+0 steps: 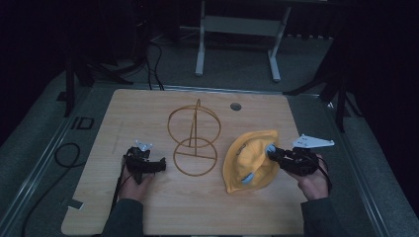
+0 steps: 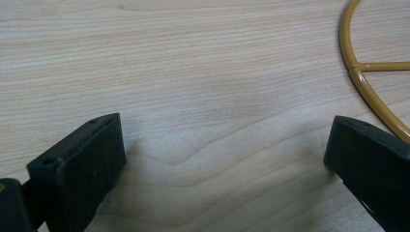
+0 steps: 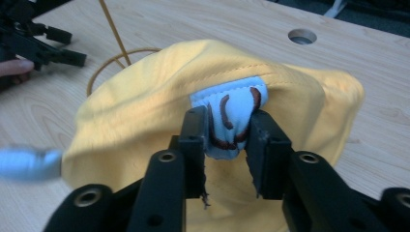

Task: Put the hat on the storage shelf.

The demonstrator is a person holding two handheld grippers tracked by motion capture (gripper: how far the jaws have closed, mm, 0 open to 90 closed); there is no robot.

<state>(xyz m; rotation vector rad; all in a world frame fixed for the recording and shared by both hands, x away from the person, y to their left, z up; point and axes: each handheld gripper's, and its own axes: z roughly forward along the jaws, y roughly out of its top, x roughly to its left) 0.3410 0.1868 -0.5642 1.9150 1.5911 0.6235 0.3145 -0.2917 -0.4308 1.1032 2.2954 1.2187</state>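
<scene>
Right gripper view: right gripper [image 3: 227, 130] pinches light-blue tab [image 3: 229, 118] of yellow hat [image 1: 250, 159], lying right of wire stand [image 1: 194, 138]. Left gripper [image 2: 225, 159] spread, empty. Risk: thin tab slips free, hat drops.

A light wooden table [image 1: 148, 207] bears a thin golden wire stand of two rings on a post [image 1: 194, 143] at its middle. Right of the stand, touching its base ring or just beside it, lies a floppy yellow cloth hat with pale blue ear tabs [image 1: 249, 160]. A small round hole in the tabletop [image 1: 235, 106] sits behind the hat. The left gripper [image 1: 160, 165] rests left of the stand; the right gripper [image 1: 273, 154] is at the hat's right edge.
</scene>
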